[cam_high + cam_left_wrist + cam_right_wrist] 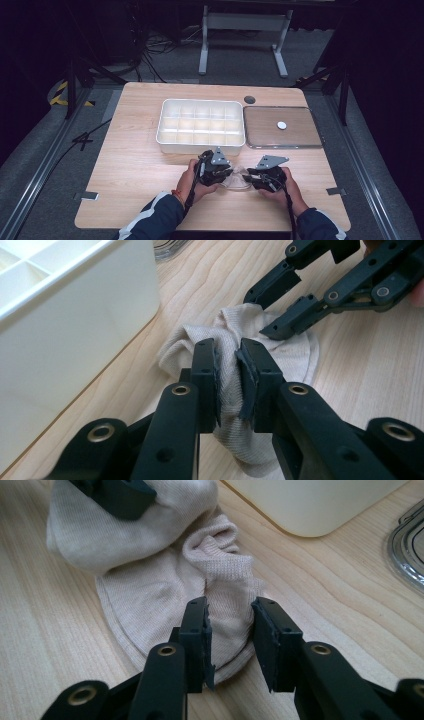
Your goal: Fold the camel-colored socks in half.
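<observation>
A beige sock [239,177] lies bunched on the wooden table [140,170] between my two grippers. The left gripper [229,370] is shut on a raised fold of the sock [295,355], with the cloth squeezed between its pads. Opposite it, the right gripper [230,625] stands open over the sock's [150,595] rounded end, with loose cloth lying between its jaws. In the high view, the left gripper [231,173] and the right gripper [248,175] face each other tip to tip near the front edge. The right gripper [260,315] also shows in the left gripper view.
A white box [165,135] divided into several compartments stands just behind the grippers. To its right lies a shallow metal-rimmed tray [300,137] with a small white disc [282,125] on it. A dark round spot [249,99] sits near the table's far edge.
</observation>
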